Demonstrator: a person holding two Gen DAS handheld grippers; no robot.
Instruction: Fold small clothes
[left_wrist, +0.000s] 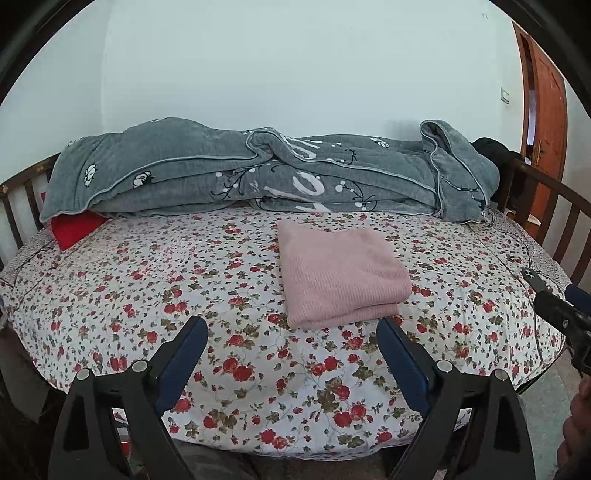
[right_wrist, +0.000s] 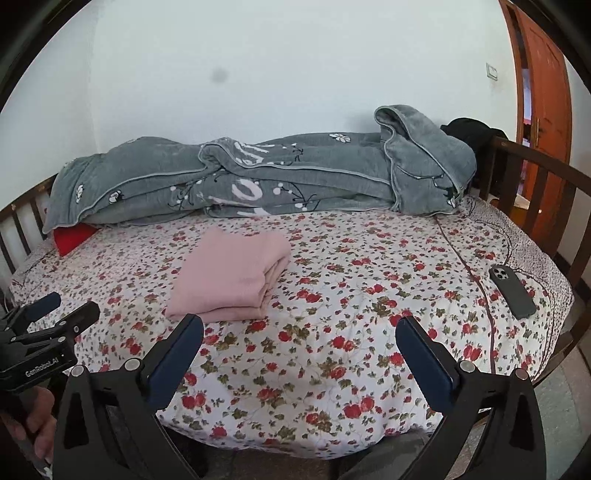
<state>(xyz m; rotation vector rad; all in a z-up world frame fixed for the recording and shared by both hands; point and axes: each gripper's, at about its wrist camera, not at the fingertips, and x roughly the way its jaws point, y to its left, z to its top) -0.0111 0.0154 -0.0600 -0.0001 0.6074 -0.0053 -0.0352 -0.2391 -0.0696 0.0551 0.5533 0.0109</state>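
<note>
Left claw (left_wrist: 291, 332) open, pink garment (left_wrist: 341, 271) just beyond.

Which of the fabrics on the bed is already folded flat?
The pink garment mid-bed: a neat stacked rectangle. The grey blanket lies bunched along the wall, the red cloth tucked under it.

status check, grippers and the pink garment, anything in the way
Left gripper open, empty. Right gripper open, empty. Pink garment folded, lying on floral bedsheet, clear of both. Phone off to the side, nothing blocking.
</note>
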